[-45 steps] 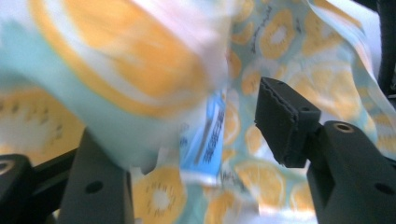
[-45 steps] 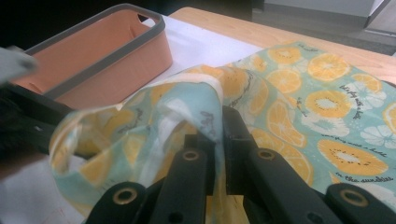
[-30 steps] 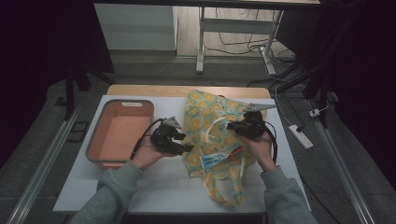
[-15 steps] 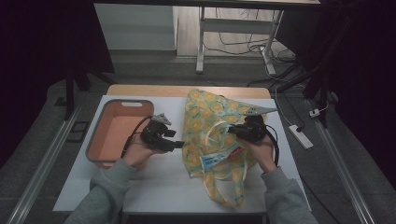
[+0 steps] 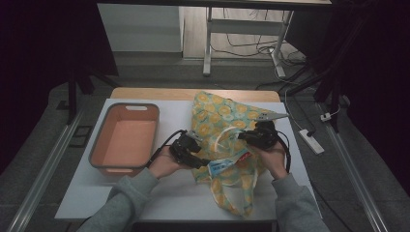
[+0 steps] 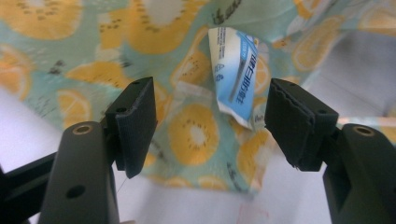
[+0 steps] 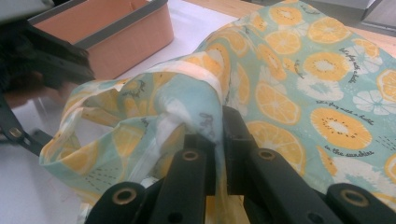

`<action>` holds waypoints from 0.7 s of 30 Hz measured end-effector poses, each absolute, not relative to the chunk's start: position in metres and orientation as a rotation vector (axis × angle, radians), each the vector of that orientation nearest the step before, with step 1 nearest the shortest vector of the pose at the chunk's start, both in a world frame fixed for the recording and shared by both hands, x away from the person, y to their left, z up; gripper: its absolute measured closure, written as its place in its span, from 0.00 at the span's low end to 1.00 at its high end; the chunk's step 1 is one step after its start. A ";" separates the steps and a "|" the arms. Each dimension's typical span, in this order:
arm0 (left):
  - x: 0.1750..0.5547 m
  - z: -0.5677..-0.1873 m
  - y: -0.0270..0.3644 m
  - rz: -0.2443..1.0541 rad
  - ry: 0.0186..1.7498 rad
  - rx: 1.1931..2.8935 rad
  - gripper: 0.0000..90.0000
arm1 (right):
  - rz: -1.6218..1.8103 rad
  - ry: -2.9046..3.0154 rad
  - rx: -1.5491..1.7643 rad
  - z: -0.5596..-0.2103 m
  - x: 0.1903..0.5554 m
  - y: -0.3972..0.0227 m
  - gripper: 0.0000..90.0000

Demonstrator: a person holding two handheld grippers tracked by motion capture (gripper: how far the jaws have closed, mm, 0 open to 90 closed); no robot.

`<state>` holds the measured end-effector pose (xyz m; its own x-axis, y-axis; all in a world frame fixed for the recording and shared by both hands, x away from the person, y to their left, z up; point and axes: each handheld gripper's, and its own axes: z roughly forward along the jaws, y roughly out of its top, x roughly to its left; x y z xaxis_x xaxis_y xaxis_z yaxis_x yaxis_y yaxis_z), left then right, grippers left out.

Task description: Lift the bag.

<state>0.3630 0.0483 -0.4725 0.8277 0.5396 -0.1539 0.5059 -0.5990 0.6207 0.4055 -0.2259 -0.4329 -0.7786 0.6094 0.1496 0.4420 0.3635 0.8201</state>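
Fruit-print bag (image 5: 227, 145) lengthwise toward person

1. High view: fixed above, looking forward and down on the table (image 5: 159, 193).
2. Left gripper view: close on the fruit-print bag (image 6: 196, 135).
3. Right gripper view: close; shares that bag and the orange bin (image 7: 116, 28).

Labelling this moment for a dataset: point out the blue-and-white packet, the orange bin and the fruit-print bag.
blue-and-white packet (image 6: 236, 74), left gripper view, on its printed blue face.
orange bin (image 5: 101, 162), high view, on its grey near-left rim.
fruit-print bag (image 7: 299, 93), right gripper view, on flat cloth beyond the pinched fold.
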 end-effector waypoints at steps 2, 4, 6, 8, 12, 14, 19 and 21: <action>0.364 -0.473 0.043 0.117 0.775 2.332 0.38 | 1.382 2.440 0.954 -0.433 0.406 -0.226 0.98; 0.364 -0.473 0.043 0.165 0.794 2.326 0.38 | 1.383 2.441 0.953 -0.433 0.406 -0.227 0.98; 0.367 -0.474 0.044 0.189 0.823 2.314 0.38 | 1.385 2.439 0.954 -0.433 0.406 -0.227 0.98; 0.369 -0.475 0.045 0.233 0.852 2.322 0.38 | 1.384 2.440 0.955 -0.433 0.406 -0.228 0.98; 0.379 -0.482 0.045 0.214 0.885 2.310 0.37 | 1.386 2.441 0.961 -0.434 0.407 -0.228 0.98; 0.385 -0.487 0.039 0.204 0.893 2.312 0.37 | 1.384 2.446 0.964 -0.435 0.408 -0.227 0.98; 0.393 -0.501 0.026 0.181 0.897 2.343 0.56 | 1.373 2.456 0.964 -0.437 0.409 -0.226 0.98; 0.391 -0.500 0.028 0.164 0.888 2.359 0.71 | 1.367 2.453 0.966 -0.437 0.409 -0.227 0.98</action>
<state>0.3915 0.0281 -0.5000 0.7677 0.6341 -0.0929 0.5591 -0.5919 0.5805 0.4091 -0.2273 -0.4374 -0.7752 0.6121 0.1560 0.4546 0.3692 0.8106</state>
